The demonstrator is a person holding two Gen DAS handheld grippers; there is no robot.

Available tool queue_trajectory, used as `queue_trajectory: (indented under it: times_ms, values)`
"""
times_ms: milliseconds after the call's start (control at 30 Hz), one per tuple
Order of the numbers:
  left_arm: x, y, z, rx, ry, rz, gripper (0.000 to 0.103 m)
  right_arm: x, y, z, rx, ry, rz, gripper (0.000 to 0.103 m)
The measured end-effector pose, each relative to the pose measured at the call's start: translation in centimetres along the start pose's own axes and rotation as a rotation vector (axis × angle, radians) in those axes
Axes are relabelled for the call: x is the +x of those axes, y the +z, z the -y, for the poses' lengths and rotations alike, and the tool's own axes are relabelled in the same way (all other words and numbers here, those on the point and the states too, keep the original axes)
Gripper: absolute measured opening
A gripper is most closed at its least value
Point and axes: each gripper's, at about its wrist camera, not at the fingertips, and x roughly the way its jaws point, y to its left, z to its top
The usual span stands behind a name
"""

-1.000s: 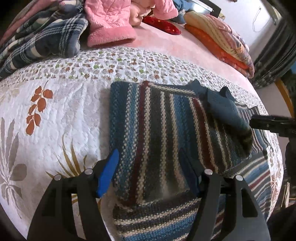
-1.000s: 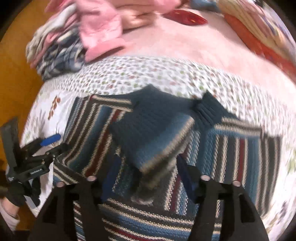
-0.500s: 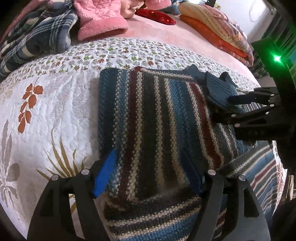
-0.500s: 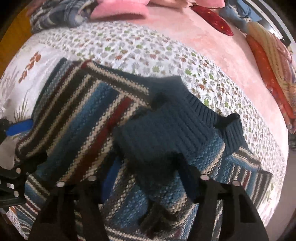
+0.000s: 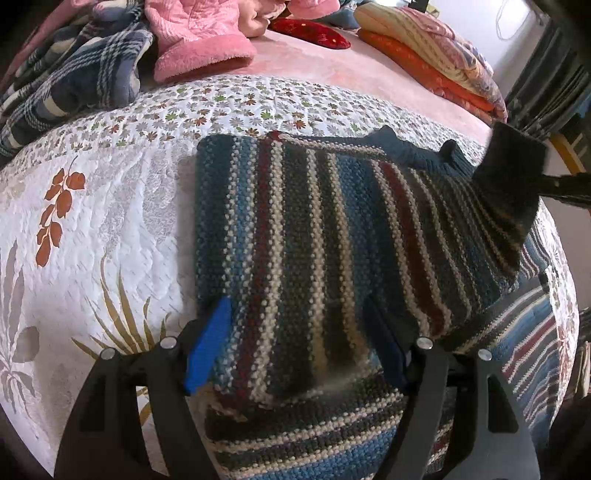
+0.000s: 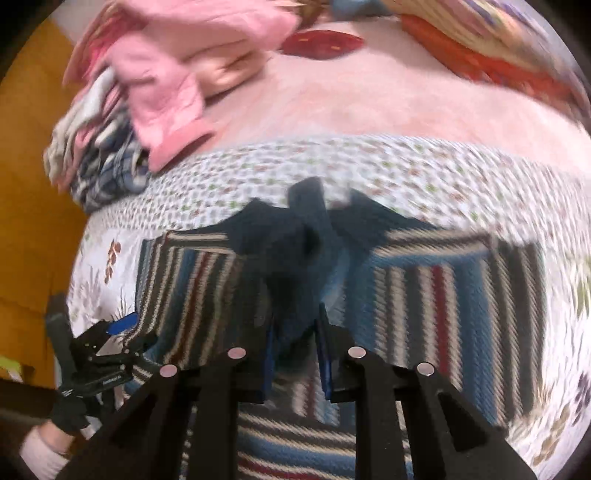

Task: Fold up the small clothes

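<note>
Two hand-held grippers work on the striped sweater (image 5: 332,240) lying on the bed's quilt (image 5: 110,206). The left hand-held gripper (image 5: 295,343) stands wide open; the right hand-held gripper (image 6: 295,332) pinches the dark cuff (image 6: 291,236). If that cuff slips out, the fold could flop undone.

Sweater (image 5: 314,236) lies on the quilt (image 5: 110,229), toward the near edge of the bed (image 5: 332,70), with its collar (image 5: 413,147) pointing at the far edge. One sleeve (image 5: 509,206) is lifted off the sweater body on its right side, its cuff held in the right gripper (image 6: 295,314). Left gripper (image 5: 295,343) sits at the sweater's near-left part, fingers straddling the folded layer there. Behind the quilt, at the far-left corner: a clothes pile (image 5: 110,66) (several garments overlapping, exact count not readable). Far-right corner: stacked folded blankets (image 5: 436,66). A small cushion (image 5: 310,31) lies between pile and stack.
</note>
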Motion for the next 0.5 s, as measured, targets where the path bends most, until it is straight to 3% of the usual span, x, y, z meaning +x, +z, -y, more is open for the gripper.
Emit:
queue_trajectory:
  times_ms: [233,267,333,500]
  values:
    - [0.1,0.1,0.2,0.005,0.004,-0.001,0.076,0.5,-3.0,7.8,0.105,0.007,-0.078,0.027]
    - [0.1,0.2,0.2,0.003,0.001,-0.003,0.076,0.5,-3.3,8.3,0.117,0.018,-0.075,0.033]
    - [-0.2,0.6,0.0,-0.016,-0.014,-0.002,0.076,0.5,-3.5,9.2,0.154,0.065,-0.058,0.060]
    - [-1.1,1.5,-0.1,-0.082,-0.086,0.033,0.076,1.7,-3.5,11.2,0.246,0.116,-0.066,0.064]
